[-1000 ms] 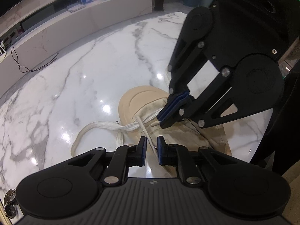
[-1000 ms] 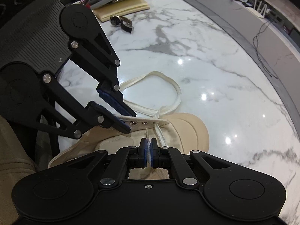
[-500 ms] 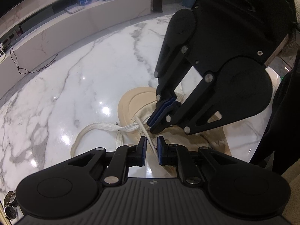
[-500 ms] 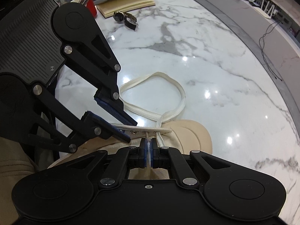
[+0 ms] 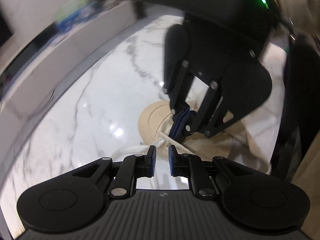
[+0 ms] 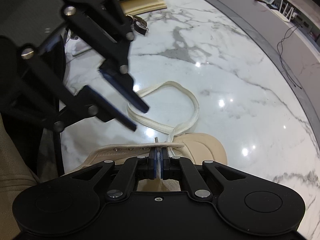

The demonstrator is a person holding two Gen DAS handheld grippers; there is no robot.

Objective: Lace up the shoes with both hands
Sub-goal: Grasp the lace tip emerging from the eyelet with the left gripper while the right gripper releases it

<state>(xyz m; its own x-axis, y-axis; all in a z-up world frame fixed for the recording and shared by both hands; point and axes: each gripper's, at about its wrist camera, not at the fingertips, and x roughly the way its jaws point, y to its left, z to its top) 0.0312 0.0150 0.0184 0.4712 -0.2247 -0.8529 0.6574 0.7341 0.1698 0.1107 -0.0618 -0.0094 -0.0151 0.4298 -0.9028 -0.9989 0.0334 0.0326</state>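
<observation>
A glossy white marble tabletop with grey veins point(image 6: 230, 76) fills both views and mirrors several ceiling lights. Its curved far edge runs along a low white counter with a dark strip point(image 5: 60, 46), blurred in the left wrist view; in the right wrist view the same kind of counter point(image 6: 296, 38) carries a black cable trailing down and small objects too small to name. At the far left of the table lie a cream padded board point(image 6: 144, 4) and a dark-strapped wristwatch point(image 6: 140, 25).

The beige canvas shoe with a rubber toe cap point(image 6: 202, 146) sits near the table's near edge, toe pointing out over the marble. Its flat cream shoelace point(image 6: 180, 100) loops out across the bare marble left of the toe and comes back to the eyelets.

The right gripper point(image 6: 159, 160) is clenched on a strand of the lace just behind the toe cap, blue pads pressed against it. The left gripper point(image 5: 161, 158) has its jaws a small gap apart, with nothing between the pads; the lace lies just beyond its tips. In the right wrist view it hangs above the lace loop without touching it.

Right of the shoe and beyond it the marble lies wide and bare up to the curved rim.
</observation>
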